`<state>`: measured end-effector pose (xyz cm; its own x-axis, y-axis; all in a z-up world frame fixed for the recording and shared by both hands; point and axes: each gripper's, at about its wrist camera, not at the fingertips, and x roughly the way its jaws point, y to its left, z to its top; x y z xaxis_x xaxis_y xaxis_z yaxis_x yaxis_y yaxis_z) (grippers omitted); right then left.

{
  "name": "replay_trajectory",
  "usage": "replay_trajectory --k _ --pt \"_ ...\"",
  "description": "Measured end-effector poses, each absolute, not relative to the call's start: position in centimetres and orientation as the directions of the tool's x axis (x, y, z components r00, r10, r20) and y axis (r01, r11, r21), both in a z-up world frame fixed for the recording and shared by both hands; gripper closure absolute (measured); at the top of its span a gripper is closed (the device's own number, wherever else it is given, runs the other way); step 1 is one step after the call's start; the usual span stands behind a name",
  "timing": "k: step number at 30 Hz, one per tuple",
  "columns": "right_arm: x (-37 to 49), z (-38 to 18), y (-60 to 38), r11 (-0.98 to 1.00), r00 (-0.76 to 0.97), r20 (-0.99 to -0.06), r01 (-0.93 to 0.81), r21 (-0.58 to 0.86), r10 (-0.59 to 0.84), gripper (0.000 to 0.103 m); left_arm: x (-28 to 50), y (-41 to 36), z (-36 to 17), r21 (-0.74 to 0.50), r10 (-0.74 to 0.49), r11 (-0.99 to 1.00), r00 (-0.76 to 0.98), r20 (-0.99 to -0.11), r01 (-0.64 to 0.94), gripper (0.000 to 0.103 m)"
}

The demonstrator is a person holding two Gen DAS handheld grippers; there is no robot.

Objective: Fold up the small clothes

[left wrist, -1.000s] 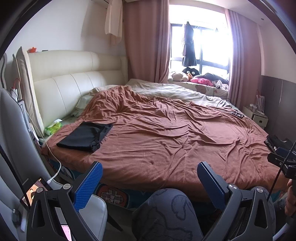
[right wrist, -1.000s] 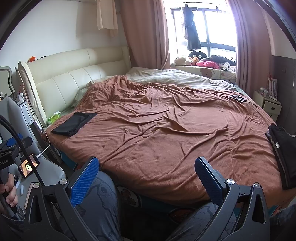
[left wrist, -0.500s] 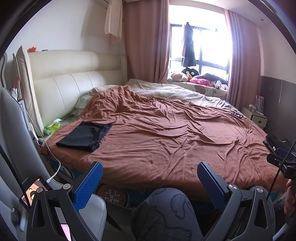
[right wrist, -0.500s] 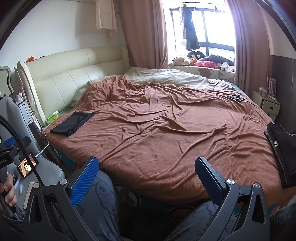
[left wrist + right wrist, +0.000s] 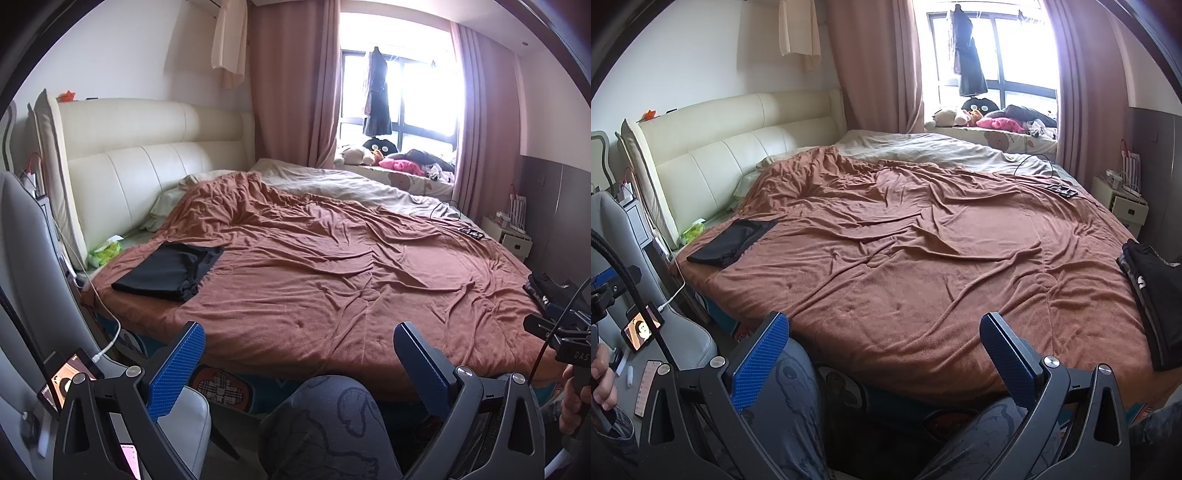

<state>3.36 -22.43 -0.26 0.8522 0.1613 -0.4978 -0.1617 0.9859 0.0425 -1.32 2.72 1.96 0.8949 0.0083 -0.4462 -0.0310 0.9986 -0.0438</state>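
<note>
Two dark garments lie on the bed's brown blanket [image 5: 332,266], well apart. The folded garment [image 5: 168,269] rests flat near the blanket's left corner, just beside the cream headboard [image 5: 140,173]; the right wrist view shows it at the same corner [image 5: 733,242]. The second garment, a dark pile [image 5: 1156,295] with a light mark on its band, sits at the blanket's right edge, partly cut off by the frame; in the left wrist view only its near end [image 5: 546,286] shows. Left claw [image 5: 299,354]: jaws wide, holding nothing, poised off the bed's near edge above the person's patterned knee [image 5: 328,421]. Right claw [image 5: 884,345]: jaws likewise wide and empty, also short of the bed. A phone [image 5: 641,328] with a lit screen stands at lower left on a grey chair [image 5: 26,266], a white cable plugged into it. Beyond the bed, pink curtains [image 5: 291,81] flank a bright window [image 5: 413,77] with soft toys on its sill.
</note>
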Motion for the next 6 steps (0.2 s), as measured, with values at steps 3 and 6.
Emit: replay_trajectory --k 3,6 --pt "3.48 -0.12 -22.5 0.986 0.853 -0.498 -0.16 0.04 0.159 0.0 -1.14 2.61 1.94 -0.038 0.011 0.999 0.895 -0.446 -0.031 0.0" --pt "3.71 -0.09 -22.66 0.987 0.852 -0.5 -0.156 0.042 0.156 0.0 -0.96 2.8 1.9 -0.04 0.017 0.998 0.895 -0.446 -0.039 0.0"
